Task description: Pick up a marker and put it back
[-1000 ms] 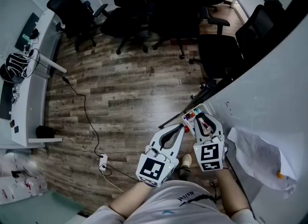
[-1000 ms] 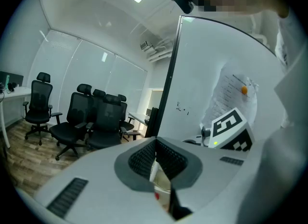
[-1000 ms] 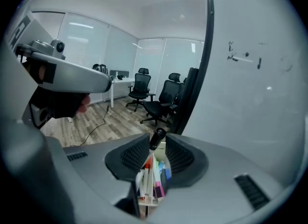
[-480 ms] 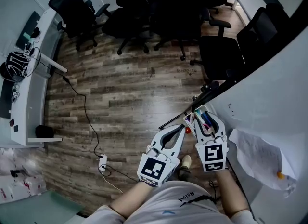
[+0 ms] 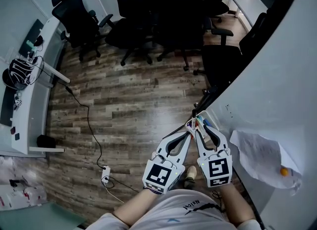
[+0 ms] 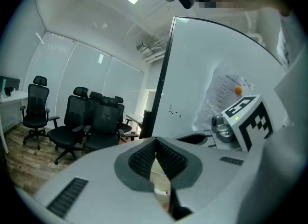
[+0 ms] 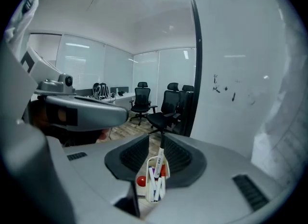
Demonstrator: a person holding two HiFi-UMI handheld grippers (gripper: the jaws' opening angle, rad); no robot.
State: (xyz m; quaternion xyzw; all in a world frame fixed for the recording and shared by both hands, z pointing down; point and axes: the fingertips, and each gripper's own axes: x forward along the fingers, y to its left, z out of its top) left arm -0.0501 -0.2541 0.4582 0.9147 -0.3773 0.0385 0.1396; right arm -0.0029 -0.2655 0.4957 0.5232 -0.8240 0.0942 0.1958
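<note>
A small white marker holder [image 7: 153,183] on the whiteboard's lower edge has several markers in it. One white marker with a black cap [image 7: 158,162] stands up from it between the jaws of my right gripper [image 7: 155,141]. These jaws are closing, and a gap still shows at the left pad. In the head view the right gripper [image 5: 197,123] points at the holder [image 5: 201,120]. My left gripper [image 5: 188,131] lies beside it on the left. Its tips meet and nothing is between them [image 6: 155,143].
The whiteboard [image 5: 277,75] runs along the right, with a paper sheet [image 5: 260,157] and an orange magnet [image 5: 283,171] on it. A red round piece [image 7: 140,180] sits by the holder. Black office chairs [image 5: 148,11] stand on the wooden floor. A desk [image 5: 29,75] is at the far left.
The right gripper's jaws spread wide half a second ago and have narrowed since. Both grippers have shifted slightly left and up towards the holder.
</note>
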